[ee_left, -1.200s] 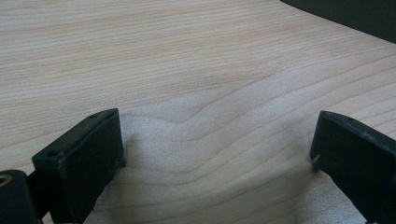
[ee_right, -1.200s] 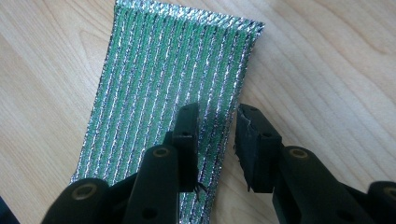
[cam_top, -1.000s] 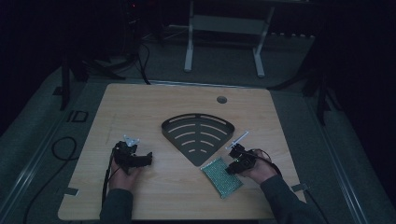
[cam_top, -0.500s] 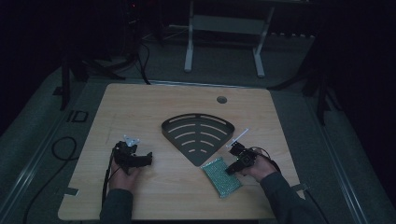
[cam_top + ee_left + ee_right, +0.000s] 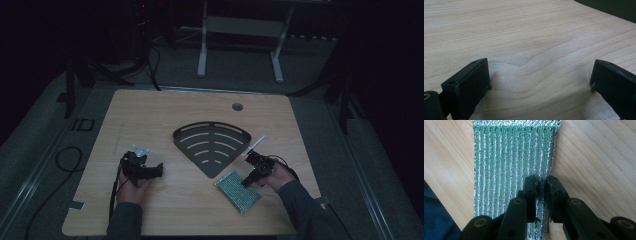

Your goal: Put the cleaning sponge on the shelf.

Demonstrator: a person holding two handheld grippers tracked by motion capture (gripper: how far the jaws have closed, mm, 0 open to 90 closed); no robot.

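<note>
Presently, green metallic scouring pad [image 5: 238, 190] lies flat on the worktop [image 5: 165, 115], lower right of the high view, beside the black fan-shaped rack [image 5: 212, 145]. Right gripper [image 5: 541, 185]: fingers have just been closing, nearly together, pinching the pad's edge; lift judged outstanding. Left gripper [image 5: 540, 75]: fingers wide apart, holding nothing.

You are looking at a dim room where a light wooden table [image 5: 165, 115] fills the middle of the frame, with a round grommet hole [image 5: 237, 106] near its far edge. Grey carpeted floor [image 5: 310, 65] surrounds it. At the upper centre stands a white metal frame [image 5: 240, 30], and black cables [image 5: 60, 160] trail at the left.
</note>
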